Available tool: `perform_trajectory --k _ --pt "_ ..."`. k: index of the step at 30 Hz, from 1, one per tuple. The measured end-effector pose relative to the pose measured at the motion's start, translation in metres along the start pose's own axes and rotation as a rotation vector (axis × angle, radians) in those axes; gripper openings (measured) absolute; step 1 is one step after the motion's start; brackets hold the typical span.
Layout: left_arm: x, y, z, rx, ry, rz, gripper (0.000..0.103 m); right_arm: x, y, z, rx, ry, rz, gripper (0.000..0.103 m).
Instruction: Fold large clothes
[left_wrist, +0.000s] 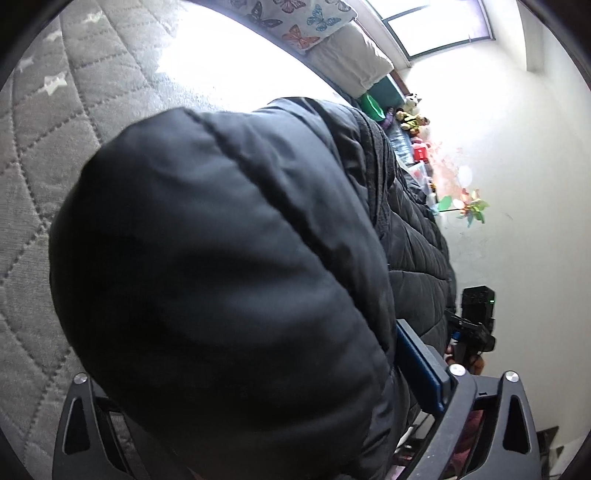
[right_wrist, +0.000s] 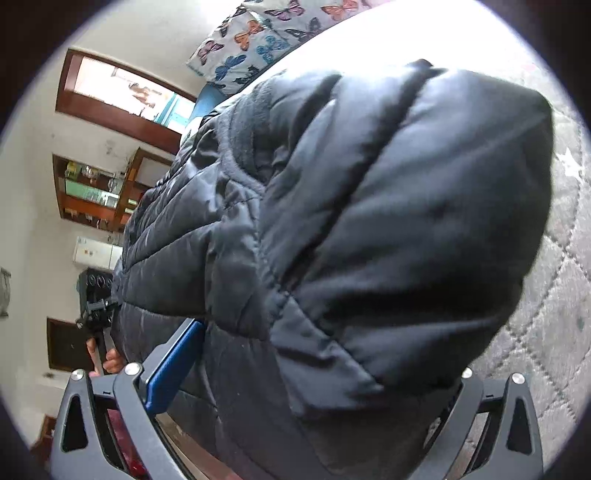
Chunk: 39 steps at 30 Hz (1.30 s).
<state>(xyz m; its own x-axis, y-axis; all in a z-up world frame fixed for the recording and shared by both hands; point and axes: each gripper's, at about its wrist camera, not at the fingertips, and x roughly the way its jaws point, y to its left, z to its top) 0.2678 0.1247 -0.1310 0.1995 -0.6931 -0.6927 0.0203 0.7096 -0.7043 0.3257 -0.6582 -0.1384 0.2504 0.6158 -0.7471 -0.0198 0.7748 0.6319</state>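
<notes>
A black puffer jacket (left_wrist: 229, 258) fills the left wrist view, bunched thickly between the jaws of my left gripper (left_wrist: 258, 350). Only one blue finger pad (left_wrist: 421, 369) shows; the other finger is buried under the fabric. In the right wrist view the same jacket (right_wrist: 388, 240) bulges over my right gripper (right_wrist: 325, 350), with one blue pad (right_wrist: 173, 362) pressed against its quilted side. Each camera also catches the other gripper beyond the jacket: the right gripper (left_wrist: 476, 332) and the left gripper (right_wrist: 98, 314), the latter with a hand (right_wrist: 110, 360) on it.
Beneath the jacket lies a grey quilted bedspread (left_wrist: 55, 166) with white stars (right_wrist: 554, 295). A butterfly-print pillow (left_wrist: 295, 22) (right_wrist: 251, 44) and a beige pillow (left_wrist: 351, 62) rest at the bed's head. Toys crowd a shelf (left_wrist: 413, 118); a wooden cabinet (right_wrist: 96, 192) hangs on the wall.
</notes>
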Motion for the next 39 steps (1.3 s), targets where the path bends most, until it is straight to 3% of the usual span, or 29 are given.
perform_trajectory --k 2,4,7,9,13,18,20,22,25,29,39 --pt "-0.004 -0.01 -0.005 0.019 -0.02 0.036 0.092 -0.003 -0.001 -0.002 0.002 -0.008 0.011 0.101" --pt "-0.007 -0.023 -0.006 0.052 -0.033 0.071 0.087 -0.008 0.002 -0.004 -0.014 -0.023 0.011 0.092" --pt "-0.005 -0.026 -0.004 0.055 -0.027 0.08 0.086 -0.015 0.006 -0.007 -0.032 -0.036 0.015 0.085" --pt "-0.002 -0.02 -0.002 0.035 -0.021 0.057 0.086 -0.014 0.003 -0.006 -0.011 -0.028 0.036 0.085" --pt "-0.001 -0.004 0.003 -0.012 -0.006 0.029 0.098 -0.004 -0.006 -0.002 0.025 0.003 0.06 0.101" --pt "0.005 -0.003 0.005 -0.036 0.003 0.025 0.099 -0.001 -0.002 0.002 0.017 0.006 0.097 0.103" --pt "0.002 -0.016 0.002 0.008 -0.023 0.064 0.087 -0.002 0.005 0.001 0.0 -0.003 0.066 0.096" --pt "-0.005 -0.033 -0.004 0.059 -0.064 0.107 0.077 -0.01 0.015 -0.003 -0.03 -0.039 0.033 0.075" --pt "-0.011 -0.063 -0.011 0.133 -0.112 0.174 0.065 -0.028 0.034 -0.012 -0.076 -0.097 -0.006 0.055" --pt "-0.018 -0.1 -0.022 0.209 -0.168 0.229 0.055 -0.043 0.057 -0.02 -0.128 -0.148 -0.059 0.049" --pt "-0.013 -0.179 -0.033 0.282 -0.199 0.204 0.054 -0.091 0.061 -0.029 -0.179 -0.233 -0.079 0.044"
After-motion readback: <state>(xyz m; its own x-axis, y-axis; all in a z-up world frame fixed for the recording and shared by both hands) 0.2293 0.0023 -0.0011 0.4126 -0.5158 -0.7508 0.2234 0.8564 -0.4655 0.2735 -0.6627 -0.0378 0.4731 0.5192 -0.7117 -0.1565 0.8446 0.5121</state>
